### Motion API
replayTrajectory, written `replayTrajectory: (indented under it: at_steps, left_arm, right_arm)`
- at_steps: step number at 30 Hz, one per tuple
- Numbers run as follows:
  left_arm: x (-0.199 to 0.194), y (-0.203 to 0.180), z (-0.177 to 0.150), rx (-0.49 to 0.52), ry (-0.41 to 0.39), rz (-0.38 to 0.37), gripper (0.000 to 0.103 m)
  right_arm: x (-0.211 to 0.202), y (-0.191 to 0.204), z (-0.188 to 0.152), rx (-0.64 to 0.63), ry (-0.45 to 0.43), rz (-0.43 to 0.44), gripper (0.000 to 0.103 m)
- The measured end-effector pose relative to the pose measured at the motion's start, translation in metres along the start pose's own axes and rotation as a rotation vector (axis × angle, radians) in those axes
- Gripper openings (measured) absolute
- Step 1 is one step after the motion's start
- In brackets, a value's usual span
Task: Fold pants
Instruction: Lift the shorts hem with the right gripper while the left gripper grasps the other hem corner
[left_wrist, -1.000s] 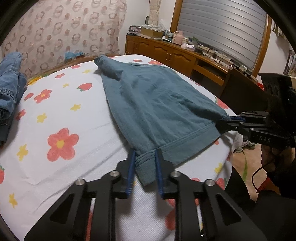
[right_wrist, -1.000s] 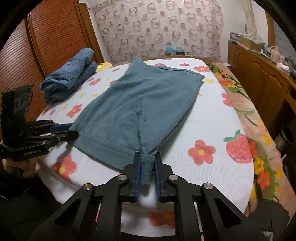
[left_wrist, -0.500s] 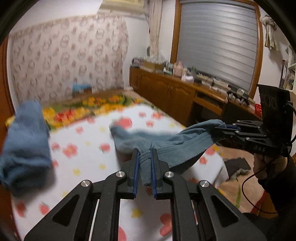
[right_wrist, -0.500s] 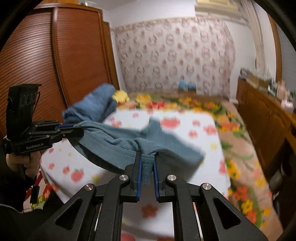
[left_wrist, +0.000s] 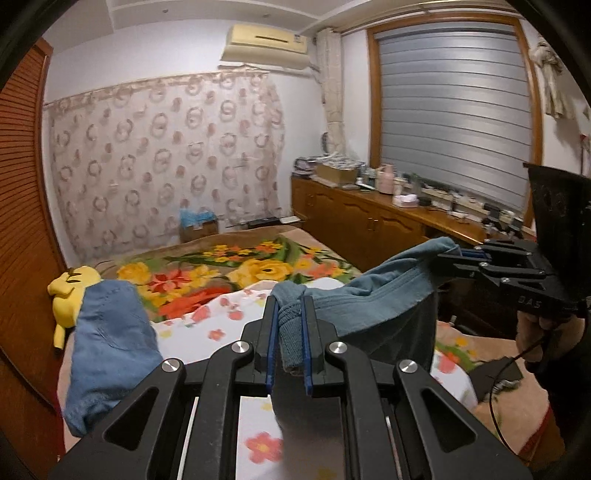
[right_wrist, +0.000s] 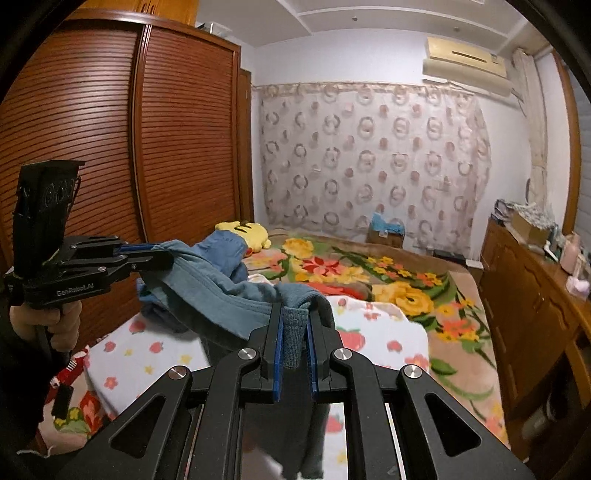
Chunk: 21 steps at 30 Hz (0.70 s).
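left gripper (left_wrist: 288, 314) and right gripper (right_wrist: 295, 325), each hand-held, level with each other, jaws clamped on cloth between the pads.

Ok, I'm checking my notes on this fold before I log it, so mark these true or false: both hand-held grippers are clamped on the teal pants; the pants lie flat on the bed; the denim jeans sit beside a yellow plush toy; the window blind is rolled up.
1. Both hand-held grippers clamp the teal pants. True: the left hand-held gripper and the right hand-held gripper each pinch an end of the waistband.
2. The pants lie flat on the bed. False: they hang in the air between the grippers.
3. The denim jeans sit beside a yellow plush toy. True.
4. The window blind is rolled up. False: its slats cover the window.
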<state>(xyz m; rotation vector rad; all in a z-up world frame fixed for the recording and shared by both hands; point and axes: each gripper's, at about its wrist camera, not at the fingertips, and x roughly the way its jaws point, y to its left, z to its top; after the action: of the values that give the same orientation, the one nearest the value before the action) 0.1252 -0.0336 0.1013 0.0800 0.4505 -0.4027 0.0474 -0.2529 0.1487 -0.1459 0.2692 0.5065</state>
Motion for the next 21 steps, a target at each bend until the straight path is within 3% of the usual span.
replayTrajectory:
  at_steps: [6, 11, 15, 21]
  left_arm:
    - [0.04, 0.048, 0.029, -0.037, 0.006, 0.086, 0.012]
    - [0.03, 0.056, 0.037, -0.045, -0.039, 0.118, 0.012]
    - [0.02, 0.049, 0.012, -0.037, -0.006, 0.118, 0.012]
    - [0.019, 0.031, -0.08, -0.058, 0.131, 0.088, 0.012]
  right_arm:
    - [0.063, -0.023, 0.035, -0.023, -0.006, -0.001, 0.01]
    - [0.081, -0.028, 0.042, -0.025, -0.056, 0.008, 0.01]
    - [0.081, -0.025, 0.009, -0.027, -0.03, 0.033, 0.01]
    - [0.098, -0.011, -0.075, -0.011, 0.132, 0.088, 0.011]
